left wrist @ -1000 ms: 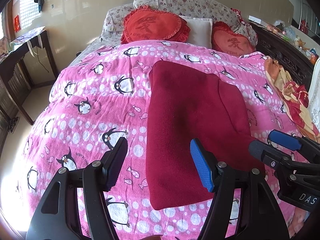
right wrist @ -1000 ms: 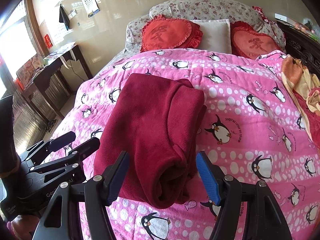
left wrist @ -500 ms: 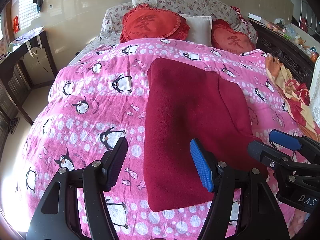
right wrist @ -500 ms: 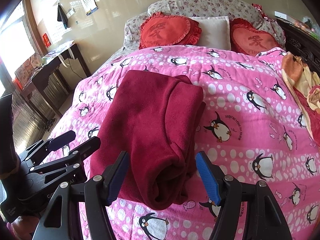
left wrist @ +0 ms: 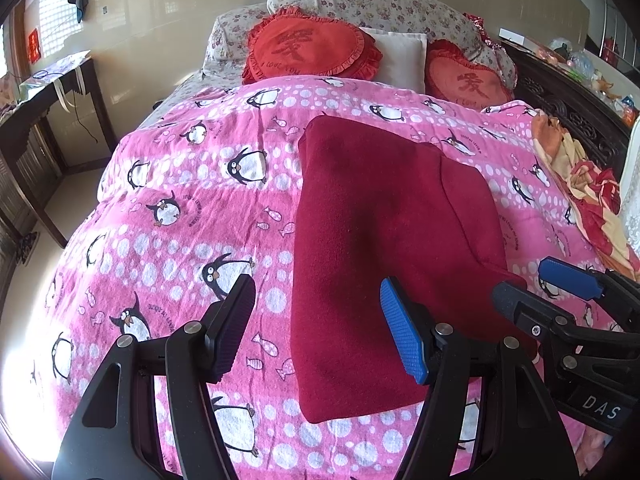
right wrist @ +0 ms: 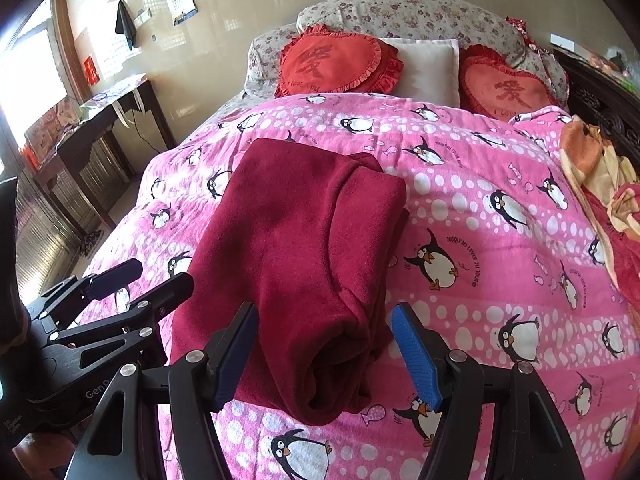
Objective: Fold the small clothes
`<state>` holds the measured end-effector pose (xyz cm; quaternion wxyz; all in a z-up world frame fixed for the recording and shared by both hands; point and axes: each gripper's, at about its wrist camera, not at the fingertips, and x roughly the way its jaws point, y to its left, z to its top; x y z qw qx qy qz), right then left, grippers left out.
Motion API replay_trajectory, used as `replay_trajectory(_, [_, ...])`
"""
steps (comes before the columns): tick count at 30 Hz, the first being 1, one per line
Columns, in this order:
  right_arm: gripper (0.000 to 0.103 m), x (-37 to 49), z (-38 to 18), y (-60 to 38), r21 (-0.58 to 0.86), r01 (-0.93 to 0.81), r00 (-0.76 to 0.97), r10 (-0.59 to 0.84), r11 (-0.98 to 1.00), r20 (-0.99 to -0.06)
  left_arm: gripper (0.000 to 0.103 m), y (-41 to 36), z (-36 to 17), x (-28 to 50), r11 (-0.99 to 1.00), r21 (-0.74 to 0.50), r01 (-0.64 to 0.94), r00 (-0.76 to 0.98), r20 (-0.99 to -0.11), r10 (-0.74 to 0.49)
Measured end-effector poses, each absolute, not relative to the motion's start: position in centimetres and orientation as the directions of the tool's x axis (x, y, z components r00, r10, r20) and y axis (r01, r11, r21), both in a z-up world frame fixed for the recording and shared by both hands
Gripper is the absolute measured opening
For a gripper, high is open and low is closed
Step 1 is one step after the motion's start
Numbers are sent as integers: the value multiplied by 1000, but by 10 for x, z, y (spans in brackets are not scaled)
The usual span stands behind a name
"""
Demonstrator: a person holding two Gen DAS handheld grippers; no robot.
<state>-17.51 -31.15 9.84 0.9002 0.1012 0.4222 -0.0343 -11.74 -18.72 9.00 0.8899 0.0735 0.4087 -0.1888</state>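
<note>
A: Risking a dragged layer: pinching only the top ply at the near rolled edge, undoing the stack. Both sets of jaws standing open, gripping nothing.

B: Lying centre frame on the pink penguin quilt (left wrist: 192, 200), the dark red garment (left wrist: 380, 216), looking fleecy, folded lengthwise. Hovering at its near end: left gripper (left wrist: 316, 328), right gripper (right wrist: 324, 352).

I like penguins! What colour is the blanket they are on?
Pink, with white dots and little fish around the penguins. The blanket shows best in the right wrist view.
</note>
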Motion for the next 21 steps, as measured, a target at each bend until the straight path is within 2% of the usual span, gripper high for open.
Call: replay_trajectory(21, [67, -173, 98, -310, 166, 157, 628, 31, 974, -778, 65, -180, 94, -114, 921, -36, 388, 605, -744, -284])
